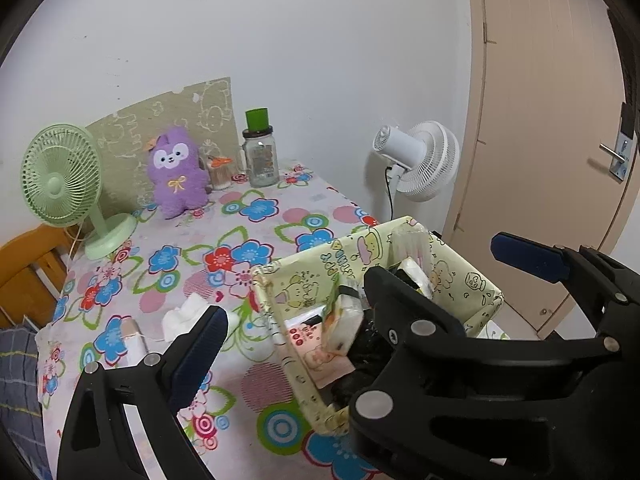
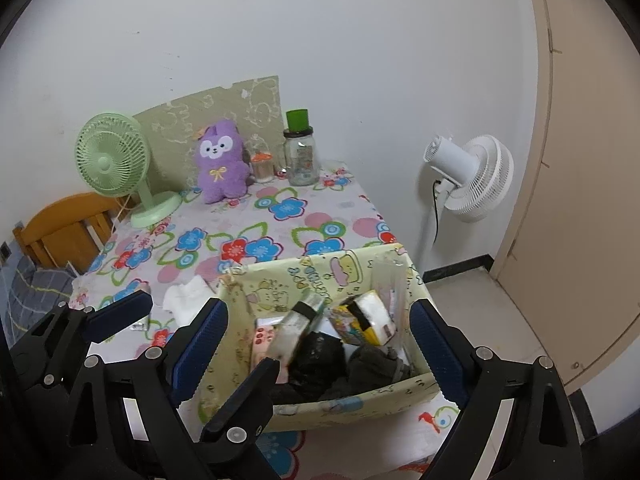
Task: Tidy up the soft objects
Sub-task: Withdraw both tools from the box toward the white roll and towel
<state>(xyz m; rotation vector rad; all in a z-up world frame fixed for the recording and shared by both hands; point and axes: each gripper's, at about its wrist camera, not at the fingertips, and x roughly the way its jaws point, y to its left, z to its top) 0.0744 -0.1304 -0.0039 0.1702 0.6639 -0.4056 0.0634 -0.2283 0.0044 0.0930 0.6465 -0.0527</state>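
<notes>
A purple plush toy [image 1: 175, 172] sits upright at the back of the flowered table [image 1: 256, 236], also in the right wrist view [image 2: 221, 162]. A white crumpled cloth [image 1: 187, 314] lies on the table left of a pale yellow cartoon box [image 1: 316, 268], which holds tissue packs and dark cloth [image 2: 320, 364]. My left gripper [image 1: 356, 292] is open and empty, one finger by the cloth, the right gripper's finger crossing in front of the box. My right gripper [image 2: 320, 340] is open and empty, spanning the box [image 2: 312, 276]; the cloth [image 2: 186, 294] lies left of it.
A green desk fan [image 1: 64, 184] stands at the back left, a green-lidded glass bottle [image 1: 261, 152] and a small jar [image 1: 219, 172] beside the plush. A white floor fan [image 1: 420, 160] stands right of the table near a beige door [image 1: 552, 120]. A wooden chair [image 2: 60, 232] is left.
</notes>
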